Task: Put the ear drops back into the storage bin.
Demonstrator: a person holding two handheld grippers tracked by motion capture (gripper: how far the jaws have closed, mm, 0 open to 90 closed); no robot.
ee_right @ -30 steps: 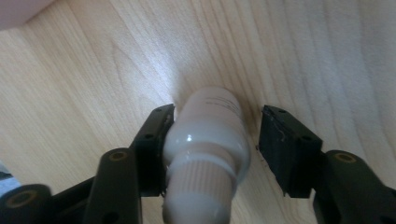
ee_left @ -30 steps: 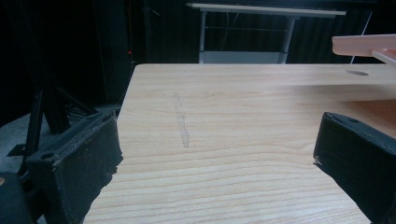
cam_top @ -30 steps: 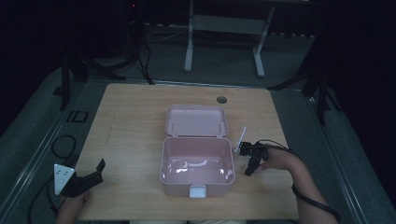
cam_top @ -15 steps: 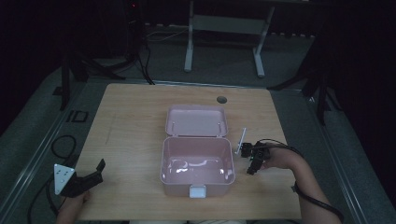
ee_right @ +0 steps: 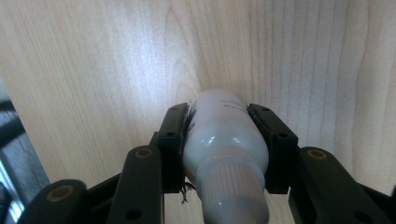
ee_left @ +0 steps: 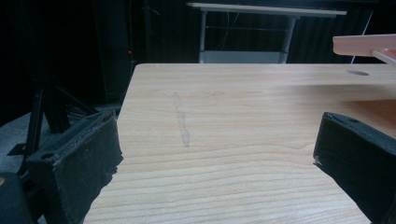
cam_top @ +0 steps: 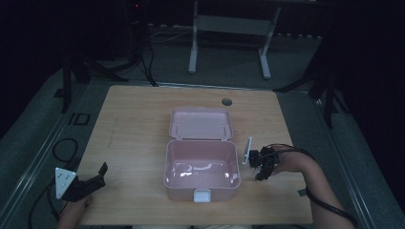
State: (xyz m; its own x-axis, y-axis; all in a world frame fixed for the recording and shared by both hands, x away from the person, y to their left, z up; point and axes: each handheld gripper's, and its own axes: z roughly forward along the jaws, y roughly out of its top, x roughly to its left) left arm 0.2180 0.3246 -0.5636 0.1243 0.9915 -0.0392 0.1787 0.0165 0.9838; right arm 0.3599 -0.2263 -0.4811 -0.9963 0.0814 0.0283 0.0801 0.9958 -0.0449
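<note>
An open pink box (cam_top: 167, 164) stands mid-table, its lid (cam_top: 201, 123) laid back behind it. Just right of the box, my right gripper (cam_top: 261, 166) is shut on a small white bottle (ee_right: 224, 135). In the right gripper view both pads (ee_right: 173, 135) press on the bottle's sides, its ribbed cap points toward the camera, and the gripper (ee_right: 226, 123) hangs over bare wood. My left gripper (cam_top: 95, 177) rests open near the table's front left corner. Nothing lies between the widely parted jaws of the left gripper (ee_left: 215, 154).
The wooden table (cam_top: 133, 124) has a round cable hole (cam_top: 226, 101) near its far edge. The box's pink rim (ee_left: 364, 44) shows at the upper right of the left gripper view. A metal stand (cam_top: 229, 28) and cables lie on the dark floor beyond.
My right gripper has shifted a little to the right, away from the box's side. The left gripper and the box have stayed where they were.
</note>
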